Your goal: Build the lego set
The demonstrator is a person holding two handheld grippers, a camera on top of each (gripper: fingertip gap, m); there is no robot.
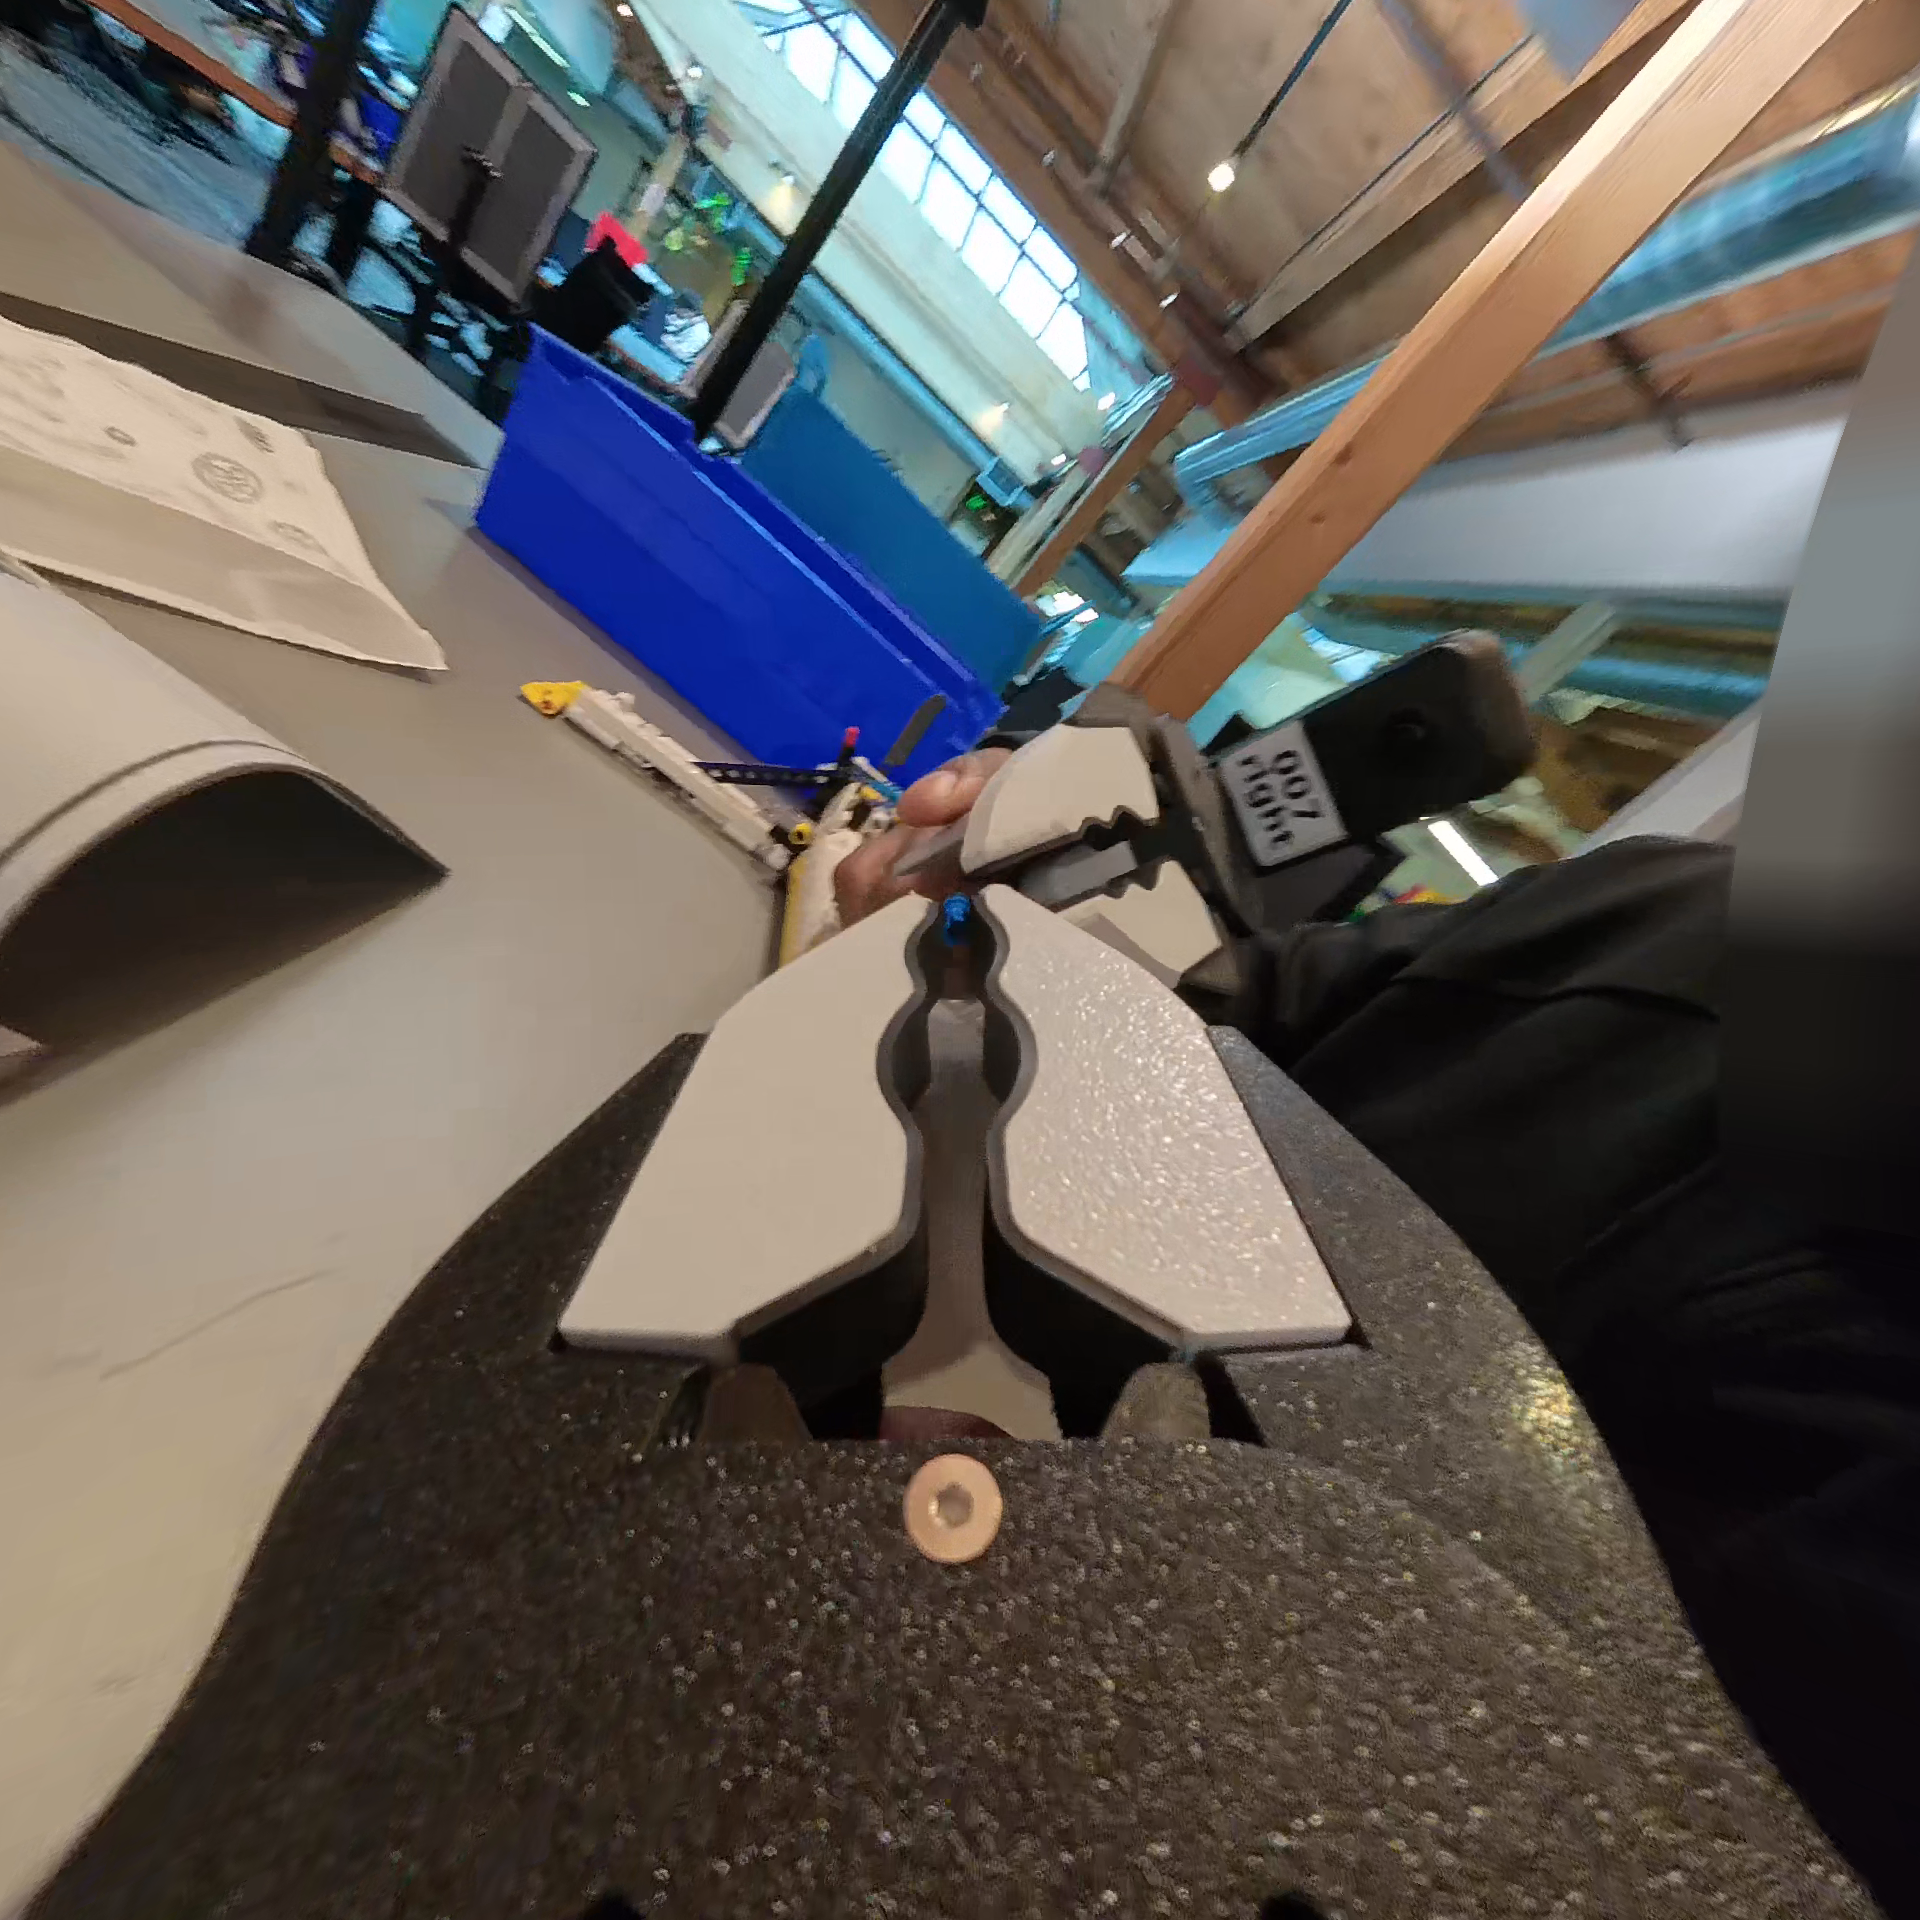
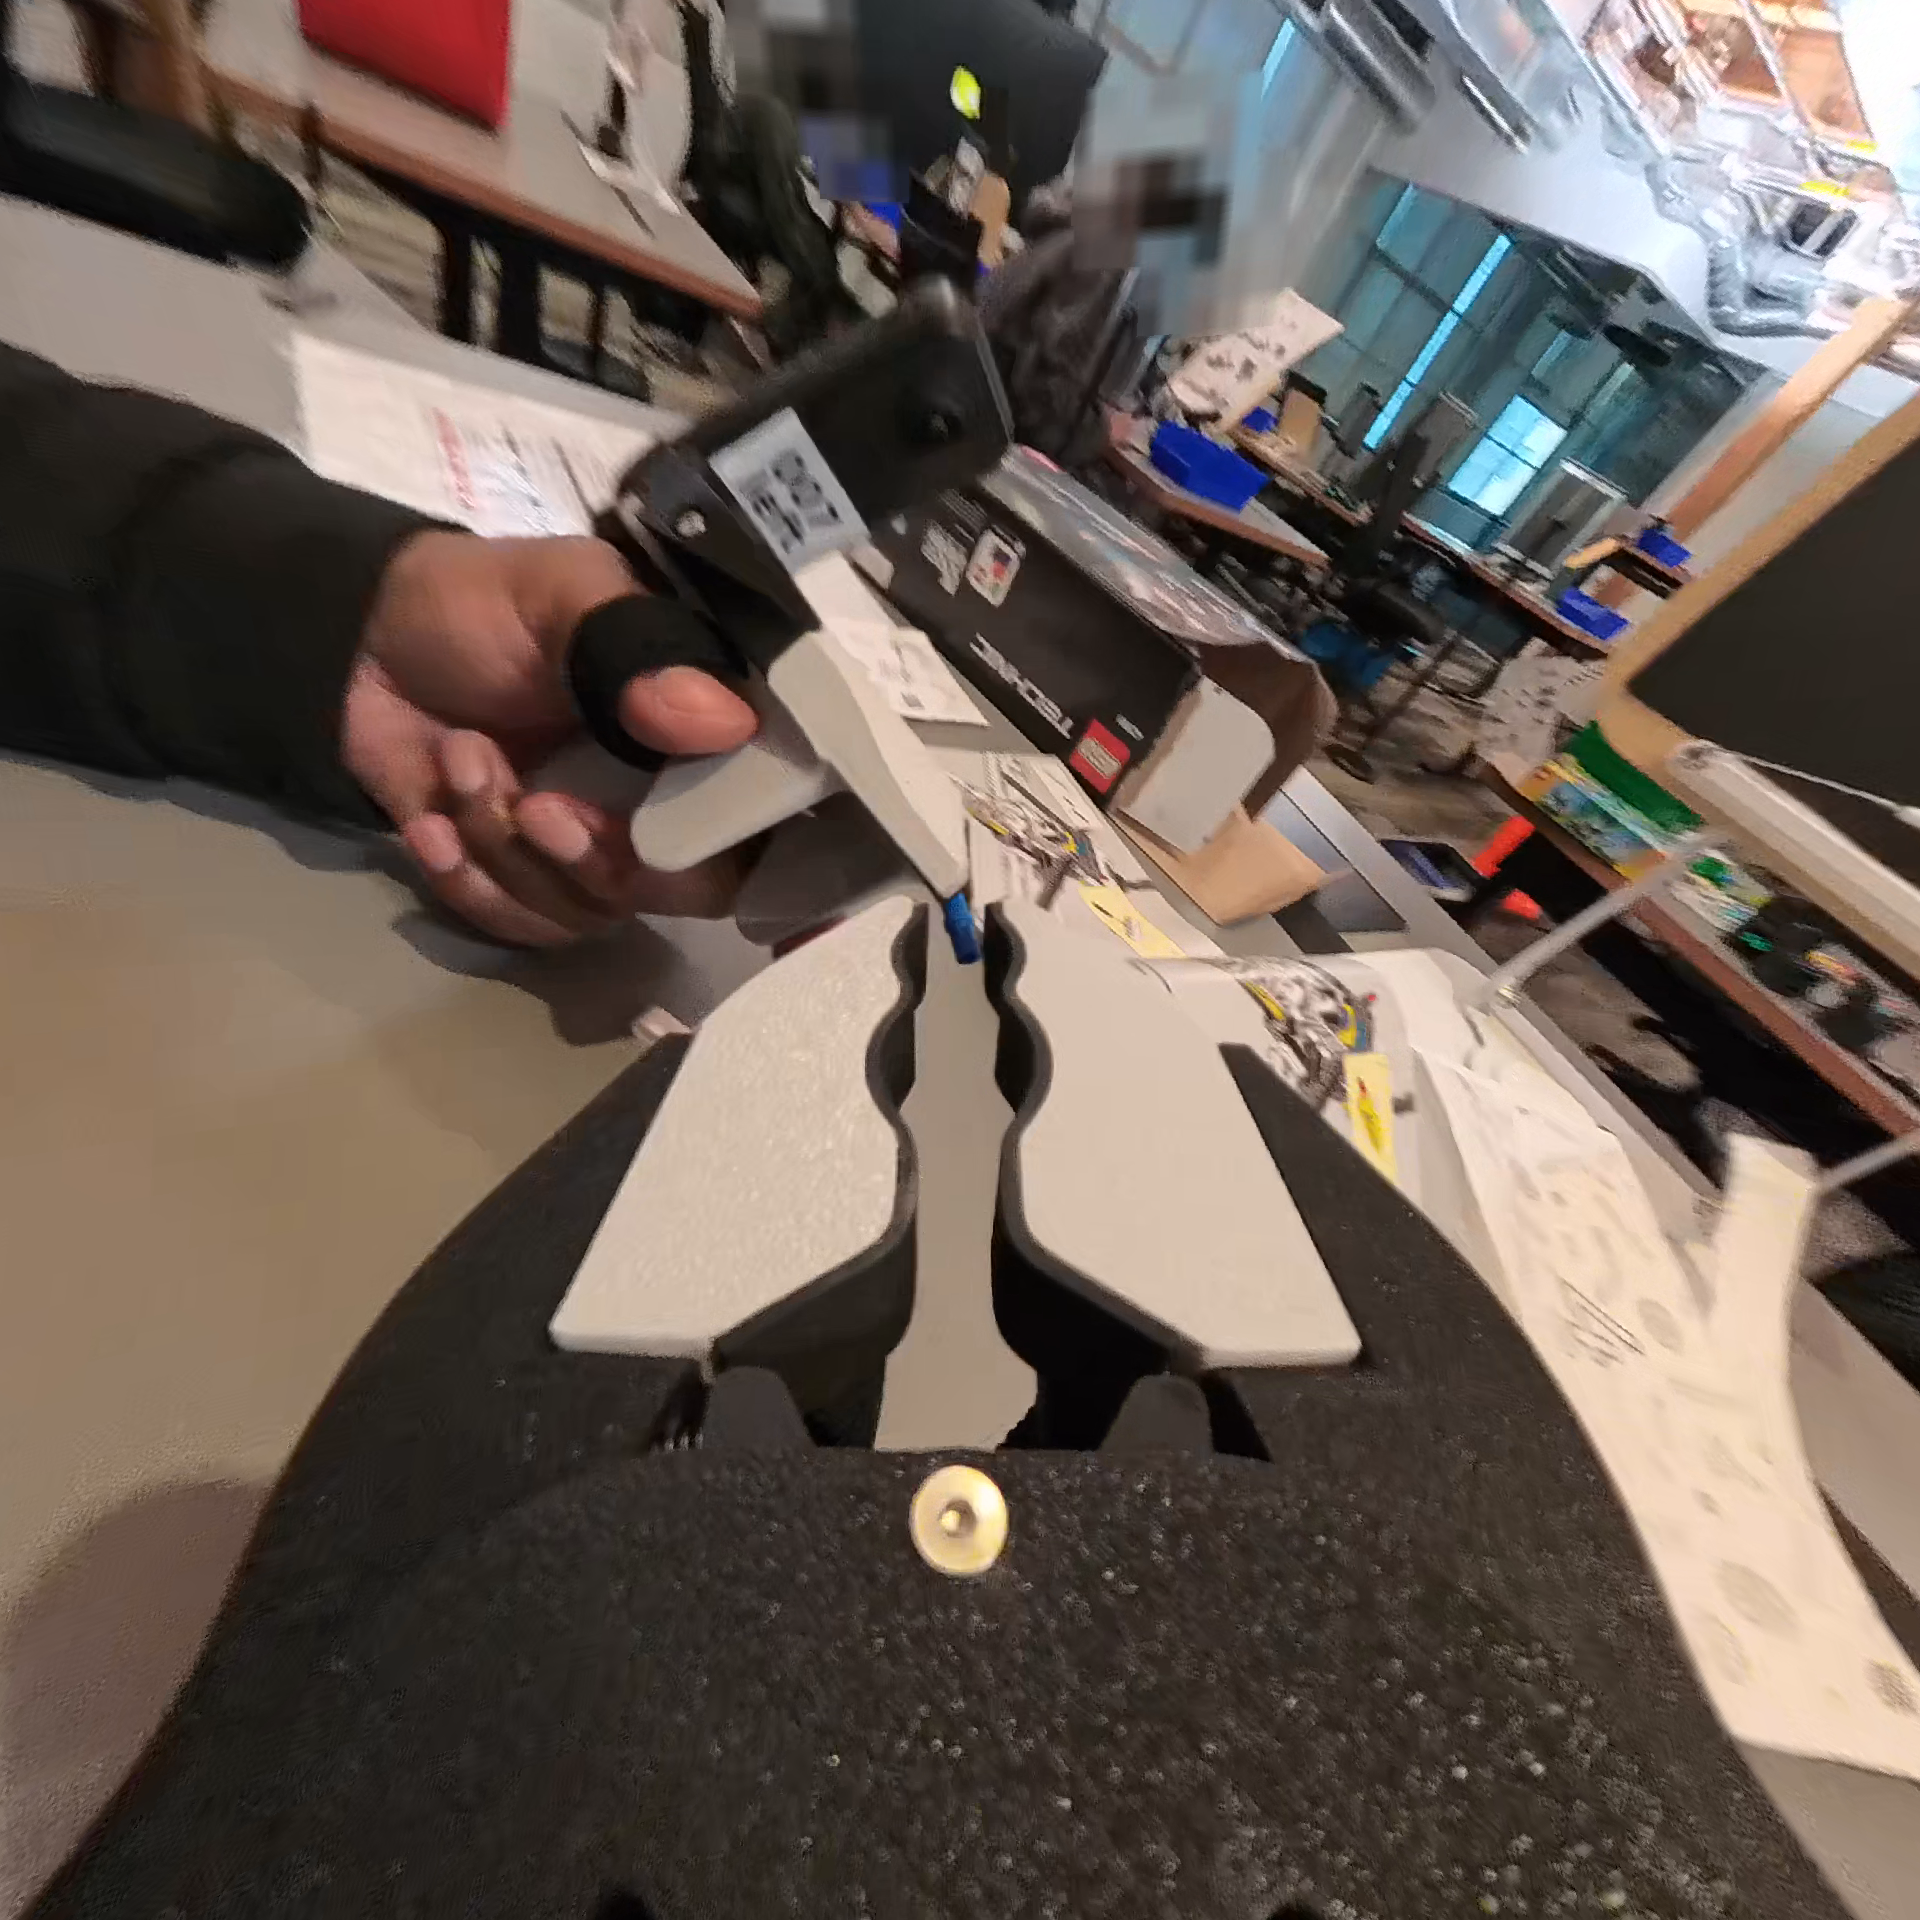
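Blue — a small plastic pin [image 1: 954, 921] is pinched at the tips of the left gripper [image 1: 956, 920], whose grey fingers [image 1: 821, 1049] are nearly closed on it above the grey table [image 1: 312, 1143]. The right gripper [image 2: 954, 935] is met tip to tip; the pin [image 2: 960, 933] stands in its narrow gap, but pad contact cannot be told. Behind lie a white brick model [image 1: 665, 758], a blue bin [image 1: 727, 582] and printed sheets [image 2: 1558, 1247] — all well apart.

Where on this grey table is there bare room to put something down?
Bare grey table lies between the curled mat and the brick model. It is crowded around the instruction sheets and the dark box.
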